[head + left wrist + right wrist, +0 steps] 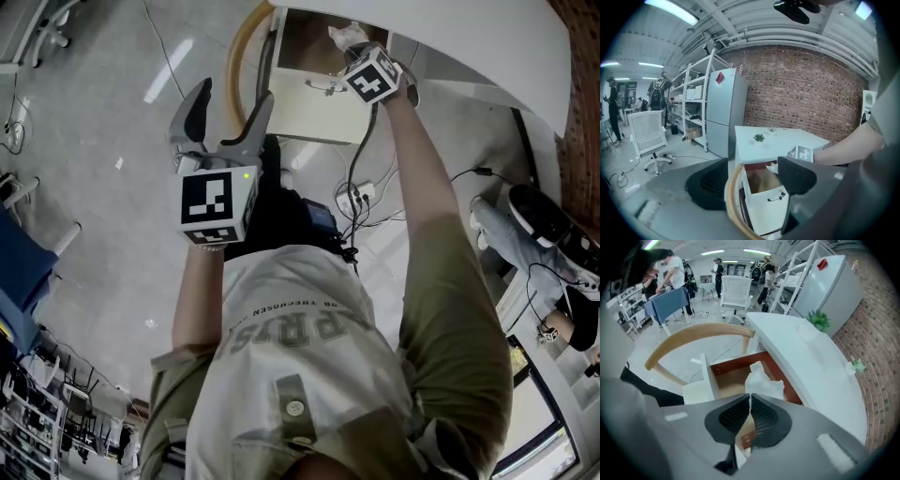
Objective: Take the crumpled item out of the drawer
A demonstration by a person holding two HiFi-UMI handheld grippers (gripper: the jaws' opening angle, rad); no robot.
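right gripper: the right gripper (749, 416) has its jaws pinched tight on an edge of the crumpled item (761, 380), and the white wad pokes out past the tips. It points steeply down, which makes sense for reaching into a box from above.
where the item is: it hangs from those jaws right over the open drawer (724, 376), toward the back end by the desk (811, 357) edge. It looks clear of the drawer floor to me, but I can't say for sure it's fully above the walls.
left gripper: the left gripper (225, 122) is splayed wide with nothing in it, well back from the drawer and beside the curved chair back (733, 197). My guess is it's just keeping out of the way, since one gripper is plenty for a paper wad.
drawer: pulled out far enough that the inside is open from above, so nothing needs to hold it.
stage: I'd call it nearly done. The wad just needs carrying off to the side.
watch out: that's a thin pinch on soft paper, so it could slip or tear if yanked.
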